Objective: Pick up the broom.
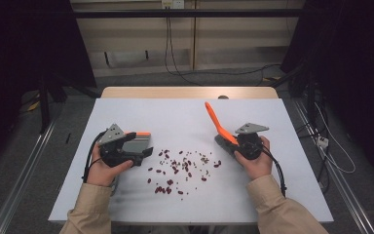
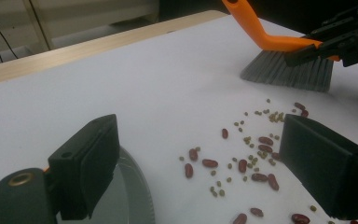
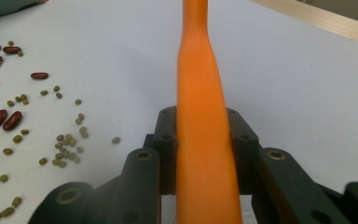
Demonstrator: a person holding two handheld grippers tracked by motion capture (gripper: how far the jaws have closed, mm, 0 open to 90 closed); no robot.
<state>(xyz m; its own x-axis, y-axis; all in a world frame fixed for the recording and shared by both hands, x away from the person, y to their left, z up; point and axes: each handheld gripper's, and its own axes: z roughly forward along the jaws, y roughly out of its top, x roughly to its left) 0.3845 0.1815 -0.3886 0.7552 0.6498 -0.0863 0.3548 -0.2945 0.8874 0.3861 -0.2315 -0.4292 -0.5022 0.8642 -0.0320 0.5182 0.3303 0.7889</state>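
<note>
The right hand-held gripper [image 1: 234, 144] is squeezed tight on the orange handle of a little brush [image 1: 217, 126]. The handle's long line points up toward 11 o'clock in the high view. The grey bristles [image 2: 289, 70] sit low on the white bench [image 1: 185, 109], just next to the spill.

The beans [image 1: 182, 168], red ones and small green ones, lie spread out in the middle of the bench. From the brush they are at about 8 o'clock, very near. So the brush hand is the closer one to them.

The left hand-held gripper [image 1: 141, 155] has its jaws wide. A grey dustpan [image 1: 136, 145] with an orange handle lies under it, but I cannot tell if it grips it. The beans lie at about 4 o'clock from the dustpan.

I think the next move is a sweep from right to left, pushing the beans toward the dustpan.
</note>
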